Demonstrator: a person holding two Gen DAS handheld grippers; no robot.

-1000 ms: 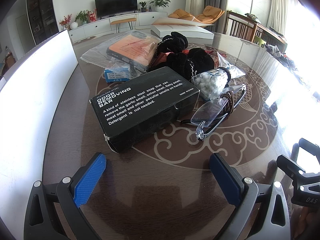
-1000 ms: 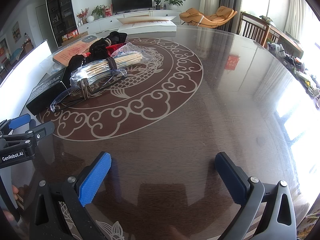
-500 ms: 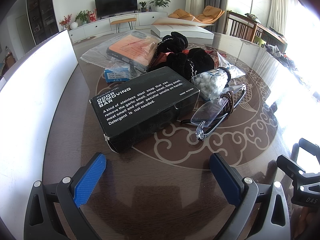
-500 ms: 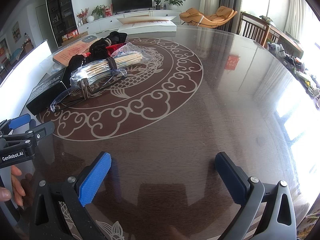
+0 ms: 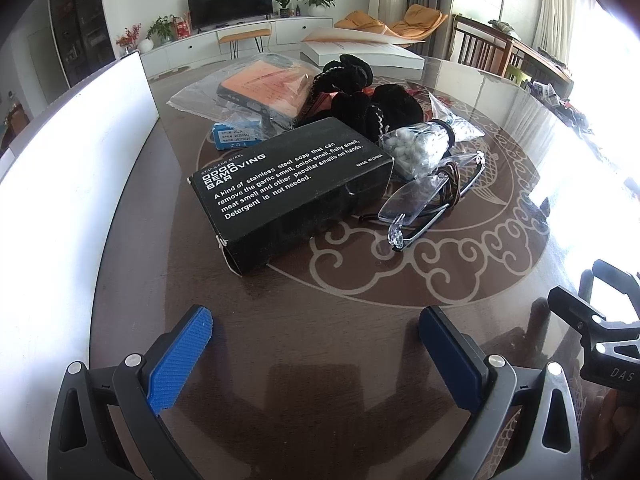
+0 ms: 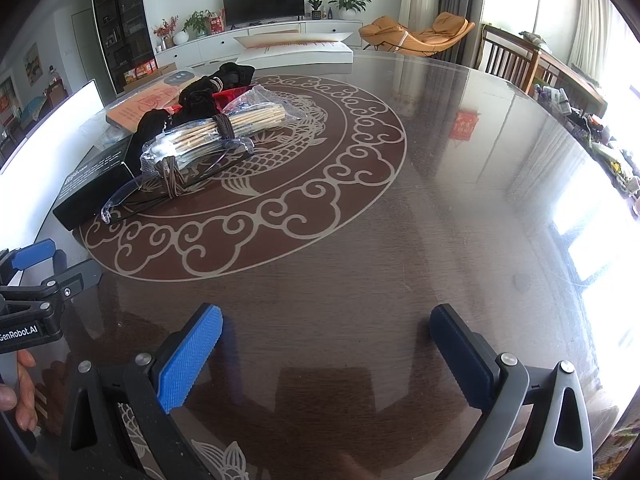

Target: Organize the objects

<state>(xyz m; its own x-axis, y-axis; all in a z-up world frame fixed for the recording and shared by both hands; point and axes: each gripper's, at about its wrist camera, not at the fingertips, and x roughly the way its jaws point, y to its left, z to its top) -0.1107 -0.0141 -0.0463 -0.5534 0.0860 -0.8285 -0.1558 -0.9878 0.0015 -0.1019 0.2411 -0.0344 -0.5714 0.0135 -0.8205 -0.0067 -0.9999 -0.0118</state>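
The left wrist view faced the cluster of items head-on: a black box [image 5: 294, 188] lay flat on the table [image 5: 320, 352], its white lettering legible, with clear glasses [image 5: 428, 200] just beside its right end. Only this view showed a small blue-labelled box [image 5: 236, 136] behind the black box and the white tips inside a clear bag [image 5: 416, 148] of swabs. An orange book [image 5: 268, 88] sat inside a clear plastic sleeve, and black scrunchies [image 5: 372, 100] were heaped between it and the bag. The right wrist view saw the same cluster from the side, at far left, and alone showed the swab sticks [image 6: 236, 126] lying lengthwise in their bag, bound by a brown hair tie [image 6: 224, 126], with a second brown tie [image 6: 172, 178] on the glasses [image 6: 168, 188]. It also showed the wide bare half of the table [image 6: 440, 220] and a white box [image 6: 296, 48] at the far edge. The left hand-held gripper [image 5: 316, 344] hovered near the black box, jaws spread wide, holding nothing. The right hand-held gripper [image 6: 326, 340] was likewise wide open and empty, well apart from the cluster. A white panel [image 5: 60, 184] stood along the table's left side.
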